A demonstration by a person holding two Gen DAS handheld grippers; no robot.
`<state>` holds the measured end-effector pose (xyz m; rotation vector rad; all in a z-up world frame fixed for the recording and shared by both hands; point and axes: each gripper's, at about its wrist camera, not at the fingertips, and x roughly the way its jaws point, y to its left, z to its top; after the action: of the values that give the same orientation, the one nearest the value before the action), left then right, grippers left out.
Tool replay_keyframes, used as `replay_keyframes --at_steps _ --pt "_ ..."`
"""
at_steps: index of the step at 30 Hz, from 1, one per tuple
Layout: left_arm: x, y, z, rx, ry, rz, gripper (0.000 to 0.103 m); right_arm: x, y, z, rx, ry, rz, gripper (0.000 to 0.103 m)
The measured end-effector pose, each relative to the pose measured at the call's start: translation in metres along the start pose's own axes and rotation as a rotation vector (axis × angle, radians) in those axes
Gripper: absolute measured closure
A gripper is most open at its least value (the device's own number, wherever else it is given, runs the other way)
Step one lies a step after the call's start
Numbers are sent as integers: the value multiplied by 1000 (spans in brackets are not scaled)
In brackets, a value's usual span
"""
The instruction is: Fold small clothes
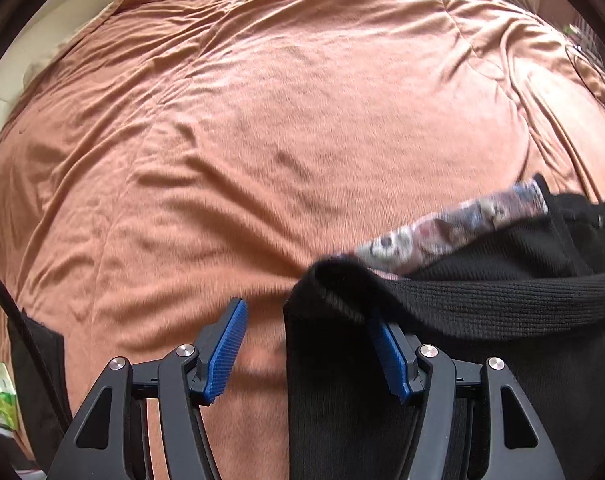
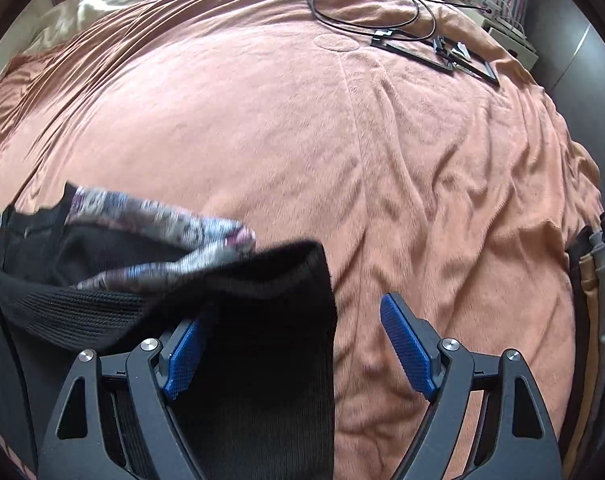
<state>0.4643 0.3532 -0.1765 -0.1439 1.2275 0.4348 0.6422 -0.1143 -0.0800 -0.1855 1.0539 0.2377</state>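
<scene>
A black ribbed knit garment hangs stretched between my two grippers above the orange bedspread. My left gripper stands open; the garment's edge drapes over its right finger, whose blue pad partly shows. In the right wrist view the same black garment covers the left finger of my right gripper, which is also open, with bare bedspread before its right pad. A grey-pink patterned fabric shows at the garment's opening. Neither pair of pads pinches the cloth.
Black cables and a flat black frame lie at the bed's far right. A stack of folded clothes sits at the right edge. Another dark cloth hangs at the bed's left edge. Beige bedding lies at the far side.
</scene>
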Motion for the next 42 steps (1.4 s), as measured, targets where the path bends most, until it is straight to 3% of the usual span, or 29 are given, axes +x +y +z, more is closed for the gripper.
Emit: replay_keyframes --at_steps 5,9,14,17,21,24,25,27,29,31,42 --pt "-11 11 14 -70 -55 -22 39 -14 2 9 21 -111 -7 21" --pt "-15 19 13 -84 -57 -54 39 -21 -1 1 6 -126 34 21" --pt "-11 30 2 -98 -42 -92 52 -9 -15 -6 -13 -69 104 43" --pt "-3 33 -3 -113 -27 -143 62 0 -24 -7 7 -42 147 50" --pt "5 29 -4 -106 -31 -143 66 19 -34 -3 48 -9 206 56" --pt "9 29 -2 -122 -31 -165 79 22 -35 1 59 -20 217 60" --pt "11 29 -2 -124 -32 -174 88 24 -35 3 61 -21 220 65" --pt "10 25 -2 -118 -40 -181 93 24 -31 5 59 -24 231 76" --pt "6 22 -2 -111 -56 -170 95 19 -28 7 43 -38 219 90" --pt "1 24 -2 -115 -68 -167 95 13 -28 8 34 -56 194 98" --pt "-44 33 2 -105 -171 -128 96 -38 -30 1 40 -152 174 101"
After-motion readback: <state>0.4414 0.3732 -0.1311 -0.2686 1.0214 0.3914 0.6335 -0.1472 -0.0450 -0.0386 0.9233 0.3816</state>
